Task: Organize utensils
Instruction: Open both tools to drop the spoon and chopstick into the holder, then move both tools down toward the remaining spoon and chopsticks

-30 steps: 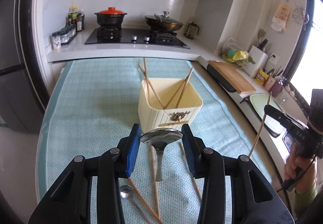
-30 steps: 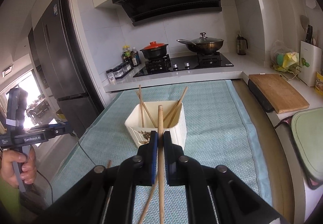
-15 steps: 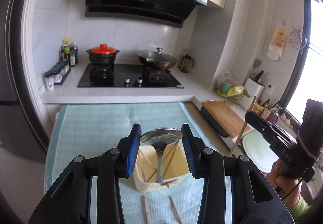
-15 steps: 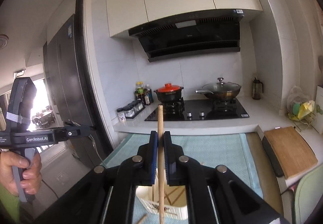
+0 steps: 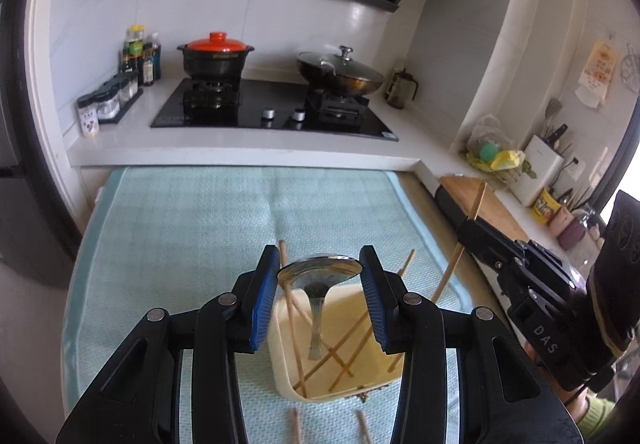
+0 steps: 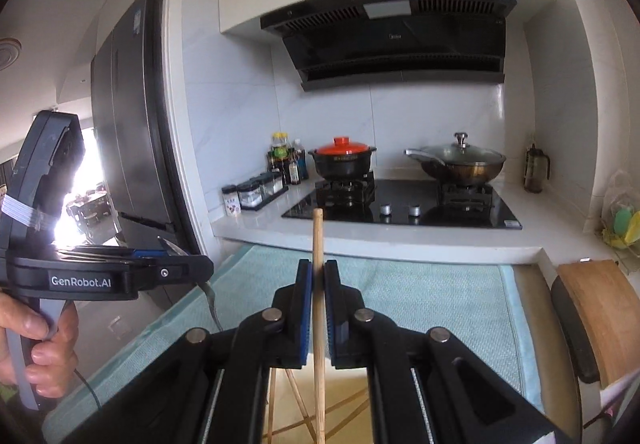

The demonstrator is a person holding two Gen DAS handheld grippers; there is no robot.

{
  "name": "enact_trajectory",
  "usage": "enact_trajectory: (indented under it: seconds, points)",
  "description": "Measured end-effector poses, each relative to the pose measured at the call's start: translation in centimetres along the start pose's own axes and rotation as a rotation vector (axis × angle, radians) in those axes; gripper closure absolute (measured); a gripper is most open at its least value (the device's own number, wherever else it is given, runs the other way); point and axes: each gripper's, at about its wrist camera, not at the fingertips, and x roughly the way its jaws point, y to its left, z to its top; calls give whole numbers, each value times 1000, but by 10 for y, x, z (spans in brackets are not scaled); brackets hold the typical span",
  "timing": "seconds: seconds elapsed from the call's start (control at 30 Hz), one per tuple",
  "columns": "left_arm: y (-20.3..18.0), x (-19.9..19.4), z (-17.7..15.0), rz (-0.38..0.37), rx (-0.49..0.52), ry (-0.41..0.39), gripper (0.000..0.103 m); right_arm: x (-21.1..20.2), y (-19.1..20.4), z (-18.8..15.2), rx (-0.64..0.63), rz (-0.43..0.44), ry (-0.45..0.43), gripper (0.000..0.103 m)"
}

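My left gripper (image 5: 319,268) is shut on a metal spoon (image 5: 318,274), bowl between the pads, handle hanging down over the cream utensil box (image 5: 384,372). The box holds several wooden chopsticks (image 5: 294,320). My right gripper (image 6: 318,276) is shut on one wooden chopstick (image 6: 318,244), held upright above the box (image 6: 348,416). In the left wrist view the right gripper (image 5: 472,226) is to the right of the box with that chopstick (image 5: 478,200) slanting down toward it. In the right wrist view the left gripper (image 6: 196,268) is at the left, its spoon handle (image 6: 211,304) hanging.
Two chopsticks (image 5: 296,424) lie on the teal mat (image 5: 180,228) in front of the box. Behind the mat is a counter with a stove (image 5: 272,108), a red-lidded pot (image 5: 216,56), a wok (image 5: 340,70) and spice jars (image 5: 104,108). A cutting board (image 6: 600,312) is at the right.
Both grippers rose from near the mat and came over the box. The spoon handle now hangs over the box opening, and the held chopstick points down toward it.
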Motion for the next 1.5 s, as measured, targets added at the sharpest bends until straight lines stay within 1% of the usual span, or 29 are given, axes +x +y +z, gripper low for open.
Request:
enact_trajectory:
  seconds: [0.13,0.3,0.33,0.4,0.43,0.47,0.5,0.53,0.6,0.67,0.7,0.73,0.77,0.8,0.83,0.87,0.97,1.03,1.13,1.27,1.37,1.43,1.5]
  points:
    - [2,26,-12,13,2,61,62,22,-9,-23,16,-13,99,97]
    - [0,45,-25,36,17,117,61,39,-15,-43,51,-14,200,96]
    - [-1,47,-25,45,20,127,61,41,-15,-45,55,-21,215,96]
    - [-1,47,-26,71,19,140,59,42,-16,-45,58,-43,237,90]
    - [-1,43,-25,75,17,134,55,40,-16,-44,58,-52,241,77]
    - [-1,37,-24,78,14,124,49,37,-15,-41,59,-59,242,56]
    - [-1,28,-23,84,12,107,35,30,-14,-37,63,-62,232,50]
    - [-2,17,-21,95,14,82,24,20,-12,-32,64,-60,206,48]
    - [-3,-11,-18,121,24,30,21,-1,-6,-20,37,-71,171,47]
    - [-3,-41,-17,124,28,-6,20,-26,1,-8,13,-84,141,47]
    - [-3,-59,-21,126,32,-26,16,-41,5,-3,3,-83,123,47]
    - [-3,-78,-26,134,40,-48,9,-57,10,0,-11,-82,106,46]
    - [-2,-97,-33,147,50,-74,6,-75,16,1,-28,-85,94,42]
    - [-1,-116,-44,164,62,-96,2,-93,22,0,-47,-85,80,39]
    - [1,-132,-57,178,73,-112,2,-110,29,-2,-68,-84,68,35]
    - [3,-147,-72,190,79,-117,2,-126,35,-7,-91,-82,60,35]
    - [16,-177,-127,202,62,-96,2,-166,52,-33,-146,-76,60,35]
    - [28,-184,-168,215,31,-64,2,-184,58,-56,-148,-86,73,35]
    - [45,-182,-232,256,-41,-10,2,-199,60,-98,-107,-98,105,35]
    - [61,-168,-312,266,-153,84,2,-199,58,-162,-19,-119,188,35]
    - [67,-153,-348,277,-200,144,2,-190,56,-204,25,-140,264,35]
    - [68,-145,-362,292,-202,177,2,-183,51,-226,67,-143,319,35]
    - [68,-140,-368,299,-198,183,2,-178,46,-241,108,-133,360,35]
